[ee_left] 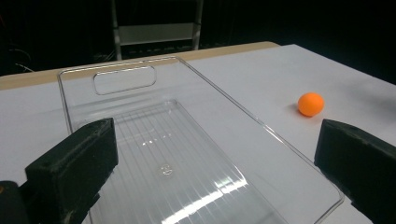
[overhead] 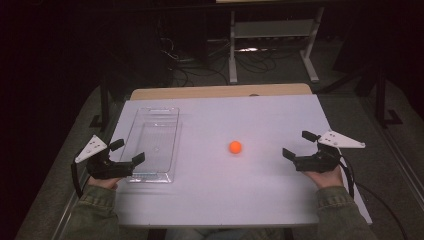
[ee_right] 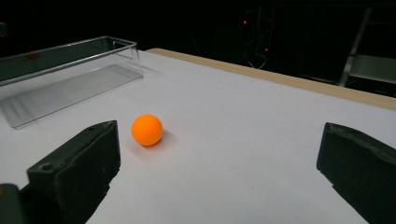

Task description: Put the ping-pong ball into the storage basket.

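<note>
Small orange ball (overhead: 235,146) lies on the white desk (overhead: 250,190), at 3 o'clock from the clear plastic rectangular tray (overhead: 167,115). Left gripper (overhead: 123,152) and right gripper (overhead: 298,145) hold their fingers apart, empty; the tray's near end is cut off in the left gripper view.

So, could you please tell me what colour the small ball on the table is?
The ball is plain orange, clearest in the right gripper view.

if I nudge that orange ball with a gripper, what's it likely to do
The orange ball is round and sits free on the flat white table, so it would probably roll away. It looks smooth, so the open right gripper might squeeze it out sideways.
</note>
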A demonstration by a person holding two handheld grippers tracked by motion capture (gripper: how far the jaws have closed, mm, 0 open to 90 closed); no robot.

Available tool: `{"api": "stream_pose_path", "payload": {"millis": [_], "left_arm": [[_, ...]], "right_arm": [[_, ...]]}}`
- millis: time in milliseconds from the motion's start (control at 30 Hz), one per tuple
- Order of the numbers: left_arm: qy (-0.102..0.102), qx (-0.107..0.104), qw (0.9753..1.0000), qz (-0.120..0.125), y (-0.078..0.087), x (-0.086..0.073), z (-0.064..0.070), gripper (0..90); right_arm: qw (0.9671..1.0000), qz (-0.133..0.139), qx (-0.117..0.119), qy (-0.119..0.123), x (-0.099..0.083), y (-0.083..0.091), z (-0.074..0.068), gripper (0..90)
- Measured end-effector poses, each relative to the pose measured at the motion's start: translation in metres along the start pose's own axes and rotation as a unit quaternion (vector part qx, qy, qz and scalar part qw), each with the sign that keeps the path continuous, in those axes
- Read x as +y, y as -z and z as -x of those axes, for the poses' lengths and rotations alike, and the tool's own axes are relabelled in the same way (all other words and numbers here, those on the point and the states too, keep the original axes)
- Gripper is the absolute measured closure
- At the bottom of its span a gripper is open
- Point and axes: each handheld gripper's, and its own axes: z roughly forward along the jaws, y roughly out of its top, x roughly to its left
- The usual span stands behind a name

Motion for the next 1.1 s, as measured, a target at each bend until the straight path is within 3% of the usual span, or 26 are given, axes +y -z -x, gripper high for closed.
{"api": "stream_pose_path", "payload": {"millis": [1100], "left_arm": [[-0.053, -0.019, 0.9972, -0.049, -0.02, 0.032, 0.012, 0.0]], "right_arm": [[0.9999, -0.008, 0.008, 0.002, -0.001, -0.003, -0.001, 0.0]]}}
